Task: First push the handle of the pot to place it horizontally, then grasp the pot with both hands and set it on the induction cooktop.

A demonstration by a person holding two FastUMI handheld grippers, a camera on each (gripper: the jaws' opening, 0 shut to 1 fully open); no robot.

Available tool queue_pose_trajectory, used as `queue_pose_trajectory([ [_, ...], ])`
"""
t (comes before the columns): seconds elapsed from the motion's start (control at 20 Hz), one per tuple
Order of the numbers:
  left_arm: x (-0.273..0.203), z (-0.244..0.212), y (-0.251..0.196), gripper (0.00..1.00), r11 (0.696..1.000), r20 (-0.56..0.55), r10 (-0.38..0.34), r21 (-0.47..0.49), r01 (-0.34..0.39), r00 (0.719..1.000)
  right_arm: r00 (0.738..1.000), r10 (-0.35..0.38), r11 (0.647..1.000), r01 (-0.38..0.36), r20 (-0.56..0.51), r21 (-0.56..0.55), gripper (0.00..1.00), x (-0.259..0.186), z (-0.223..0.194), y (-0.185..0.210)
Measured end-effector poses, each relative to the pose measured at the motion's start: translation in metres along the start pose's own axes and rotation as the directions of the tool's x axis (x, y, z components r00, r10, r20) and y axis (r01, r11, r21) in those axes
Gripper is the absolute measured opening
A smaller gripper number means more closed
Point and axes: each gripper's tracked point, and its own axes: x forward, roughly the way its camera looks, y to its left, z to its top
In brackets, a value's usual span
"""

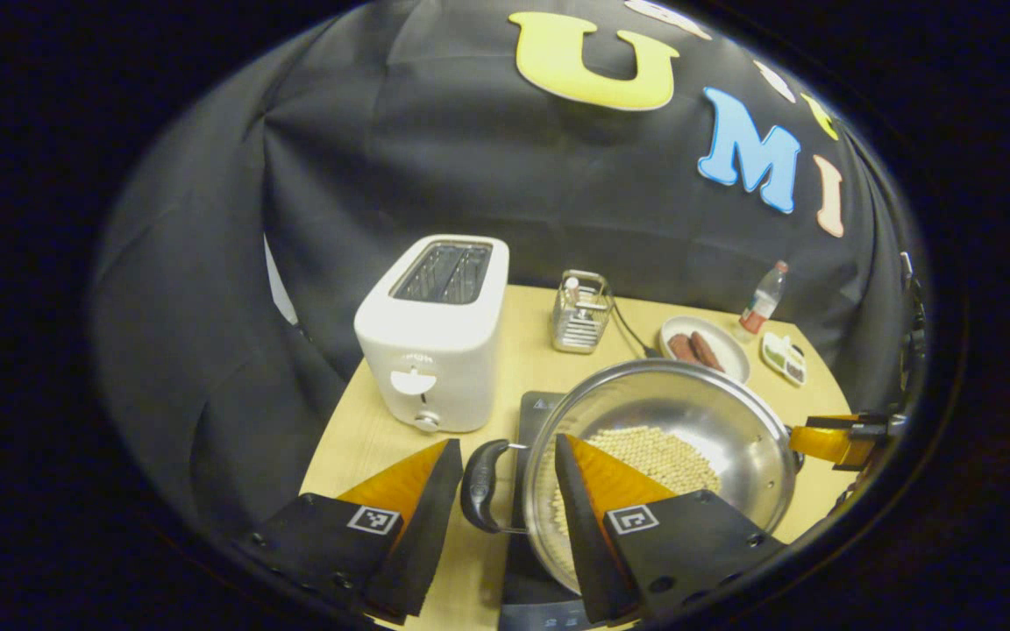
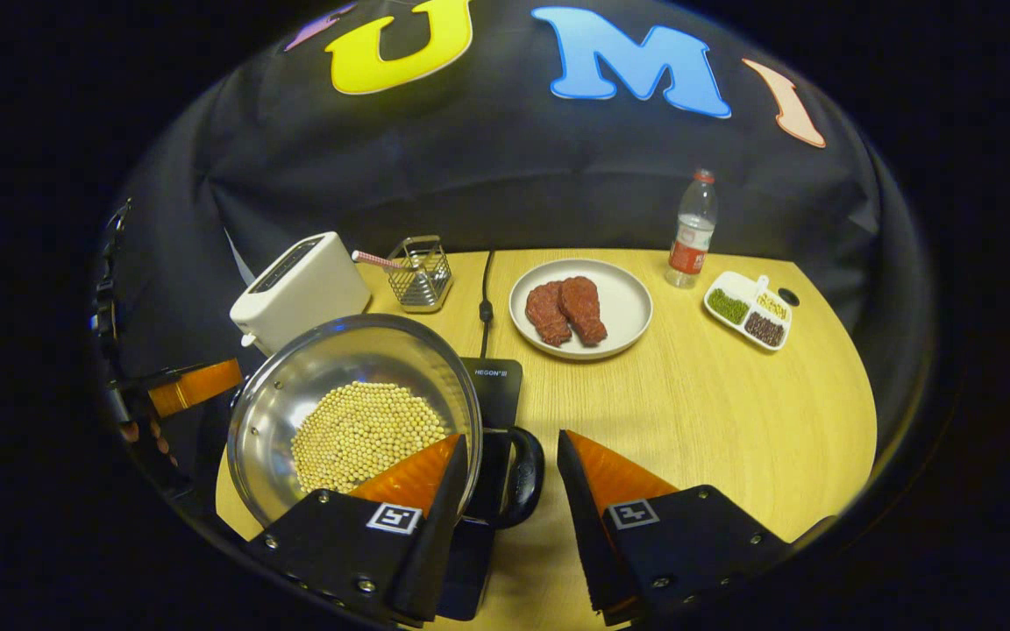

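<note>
A steel pot point(image 1: 689, 403) holding pale beans point(image 1: 654, 456) sits over the black induction cooktop point(image 1: 540, 410). Its black loop handle point(image 1: 480, 486) lies between the fingers of my left gripper point(image 1: 505, 447), which is open, with gaps on both sides of the handle. In the right gripper view the pot point(image 2: 338, 368) is at the lower left over the cooktop point(image 2: 492, 386). Its other loop handle point(image 2: 527, 478) sits between the spread fingers of my right gripper point(image 2: 509, 443), also open. Each gripper shows far off in the other's view, past the pot's rim.
On the wooden table point(image 2: 715, 412) stand a white toaster point(image 1: 430, 337), a wire basket point(image 2: 419, 273), a plate of meat point(image 2: 581, 307), a bottle point(image 2: 692, 230) and a divided dish point(image 2: 750, 308). A power cord point(image 2: 486, 298) runs back from the cooktop.
</note>
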Motion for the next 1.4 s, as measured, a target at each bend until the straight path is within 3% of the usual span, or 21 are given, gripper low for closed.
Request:
queue_pose_trajectory([
  [0.35,-0.080,0.071,-0.129,0.72,0.995,0.225,-0.086,-0.024,0.094,0.971,0.982,0.005,1.000,0.000,0.187,-0.026,0.63,-0.082,0.049,-0.061],
  [0.75,-0.148,0.100,-0.277,0.71,0.987,0.380,-0.147,0.004,0.158,0.913,0.911,-0.054,0.995,0.081,0.409,-0.050,0.63,-0.182,0.106,-0.155],
  [0.95,-0.199,0.147,-0.329,0.72,0.978,0.535,-0.210,0.099,0.185,0.818,0.855,-0.067,0.997,0.076,0.514,0.003,0.63,-0.236,0.142,-0.183],
  [1.1,-0.235,0.173,-0.347,0.71,0.979,0.616,-0.201,0.110,0.169,0.762,0.800,-0.100,0.995,0.085,0.591,0.054,0.63,-0.276,0.170,-0.204],
  [1.2,-0.244,0.175,-0.358,0.83,0.980,0.619,-0.192,0.087,0.177,0.761,0.798,-0.075,0.997,0.063,0.598,0.040,0.72,-0.284,0.173,-0.205],
  [1.25,-0.239,0.176,-0.361,0.89,0.982,0.617,-0.184,0.079,0.172,0.765,0.800,-0.086,0.996,0.076,0.594,0.042,0.89,-0.292,0.172,-0.212],
  [1.3,-0.247,0.175,-0.363,0.95,0.982,0.616,-0.183,0.081,0.170,0.766,0.796,-0.093,0.996,0.081,0.598,0.048,0.99,-0.293,0.172,-0.218],
  [1.4,-0.246,0.169,-0.366,0.97,0.984,0.603,-0.179,0.090,0.157,0.777,0.792,-0.099,0.995,0.076,0.602,0.063,1.00,-0.292,0.171,-0.222],
])
